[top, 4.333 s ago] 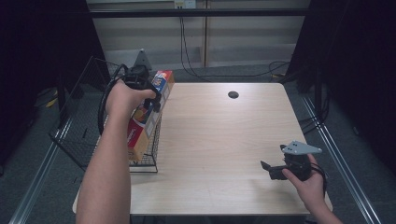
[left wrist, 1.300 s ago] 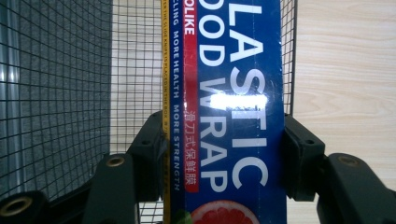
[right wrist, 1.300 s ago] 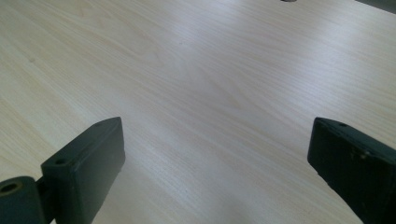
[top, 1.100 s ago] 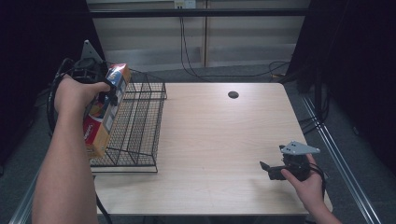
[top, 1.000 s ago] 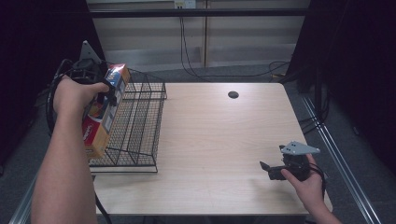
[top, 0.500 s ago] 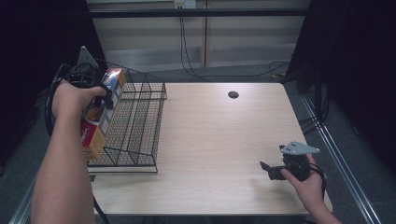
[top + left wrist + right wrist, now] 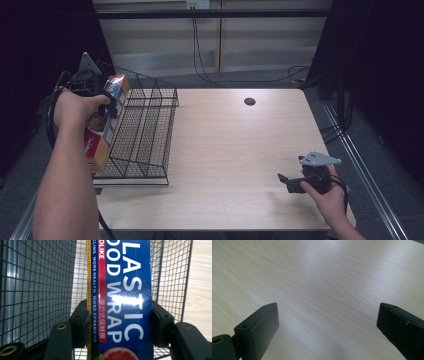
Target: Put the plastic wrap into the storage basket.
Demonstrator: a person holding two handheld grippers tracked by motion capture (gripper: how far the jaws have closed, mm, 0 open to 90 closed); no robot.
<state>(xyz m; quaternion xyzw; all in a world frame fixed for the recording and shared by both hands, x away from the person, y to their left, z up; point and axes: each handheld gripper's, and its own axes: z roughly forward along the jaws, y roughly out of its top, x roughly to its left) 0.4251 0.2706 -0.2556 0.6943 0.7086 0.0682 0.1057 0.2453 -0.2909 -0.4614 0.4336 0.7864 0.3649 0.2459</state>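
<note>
The plastic wrap box [image 7: 103, 125] hangs on end in the left gripper [image 7: 112, 102], just outside the left wall of the black wire basket [image 7: 145, 132] and close against its mesh. It is a long, narrow carton, blue on the printed face with white lettering, a red strip and a yellow edge, and a slice of red fruit near its lower end. Its top end rises a little above the basket's rim and its bottom end sits near the basket's foot; whether it touches the wire cannot be told.

In the left gripper view the box [image 7: 121, 300] stands between the two black jaws, whose pads press on its two long sides, clamped on it. The basket's mesh [image 7: 40, 290] fills the space behind the box.

The wire basket stands on the left part of the wooden table [image 7: 235, 150]. A small dark round hole [image 7: 249, 101] lies in the tabletop to the right of the basket, toward the far edge.

The right gripper [image 7: 290, 184] is well to the right of the basket, near the table's front right corner, held low over the wood. In the right gripper view its jaws stand wide apart with bare tabletop [image 7: 324, 285] between them.
</note>
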